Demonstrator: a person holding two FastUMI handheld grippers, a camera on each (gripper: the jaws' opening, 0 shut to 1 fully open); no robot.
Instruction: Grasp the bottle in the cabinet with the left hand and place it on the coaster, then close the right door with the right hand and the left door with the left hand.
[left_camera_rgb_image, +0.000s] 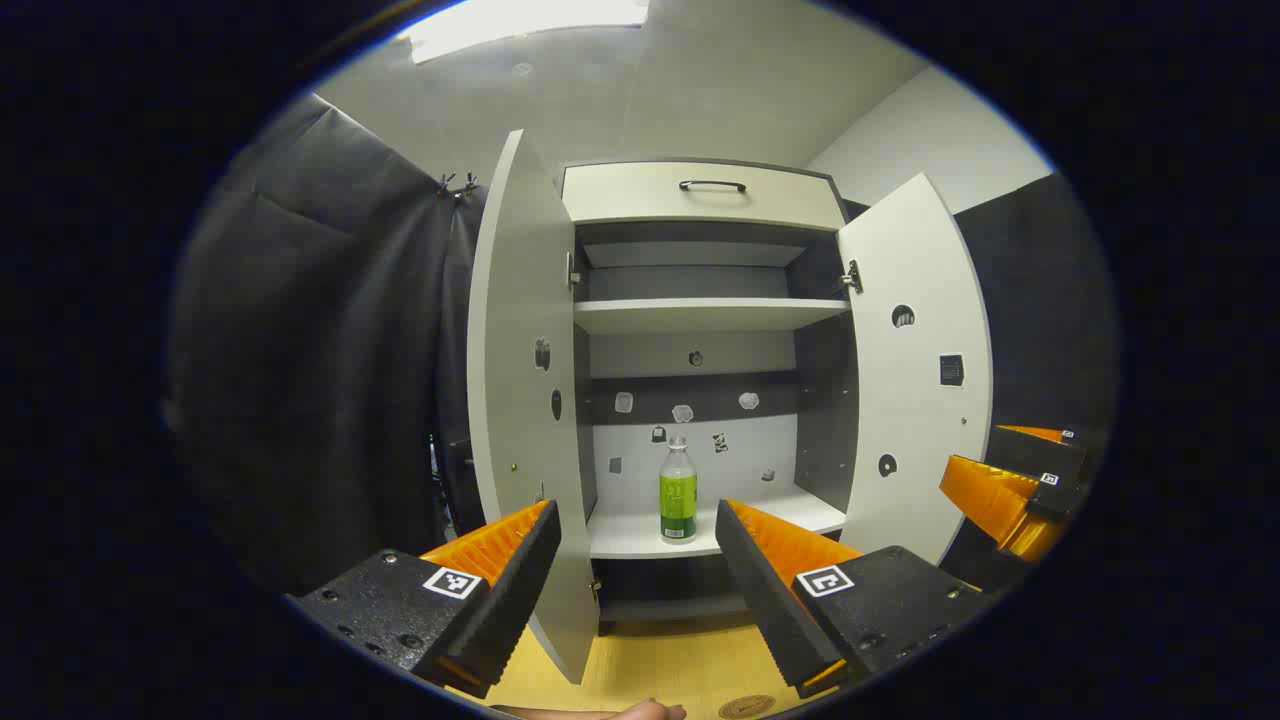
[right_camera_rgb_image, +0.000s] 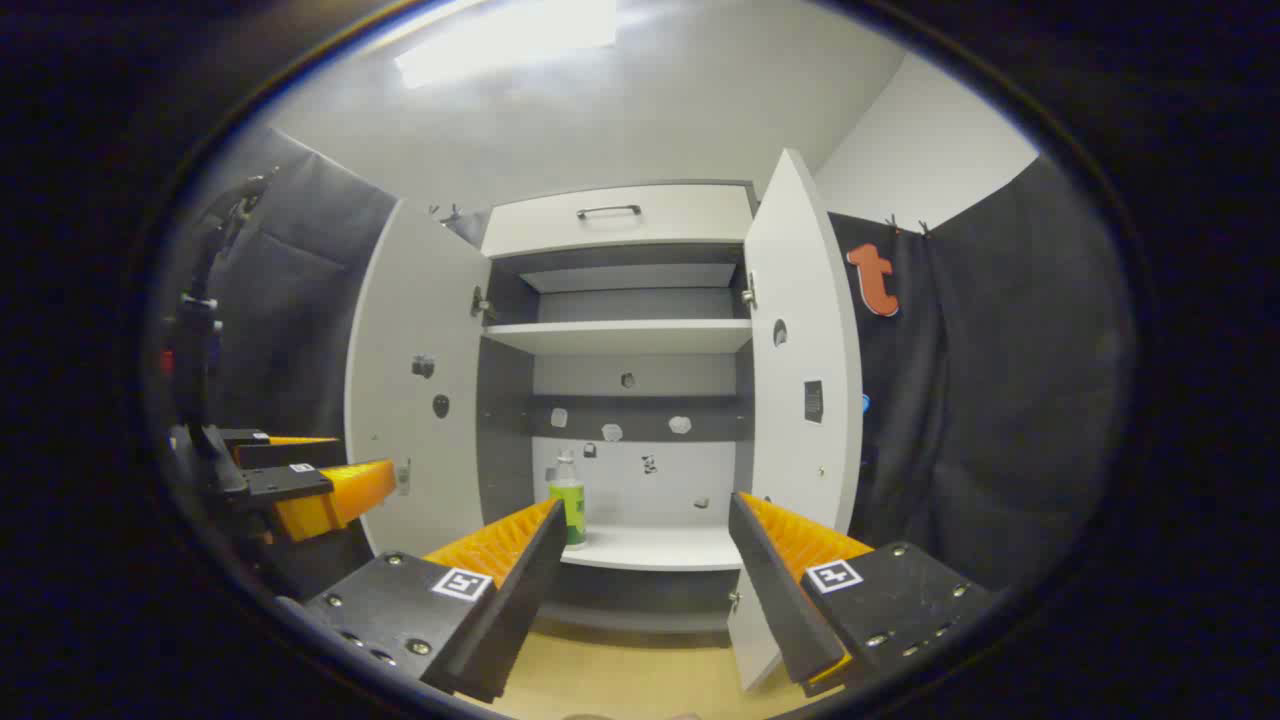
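Inside the white two-door cabinet, the green-labelled clear plastic bottle stood ungrasped on its bottom shelf; both doors hung open, left gripper and right gripper spread empty, every step remaining.

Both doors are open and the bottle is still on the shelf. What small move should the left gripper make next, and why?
Probably ease the left gripper straight forward toward the bottle. Its fingers are spread and hold nothing, the bottle stands upright on the lower shelf framed between them but farther in, and both doors are swung clear of the way. The right gripper can wait, open.
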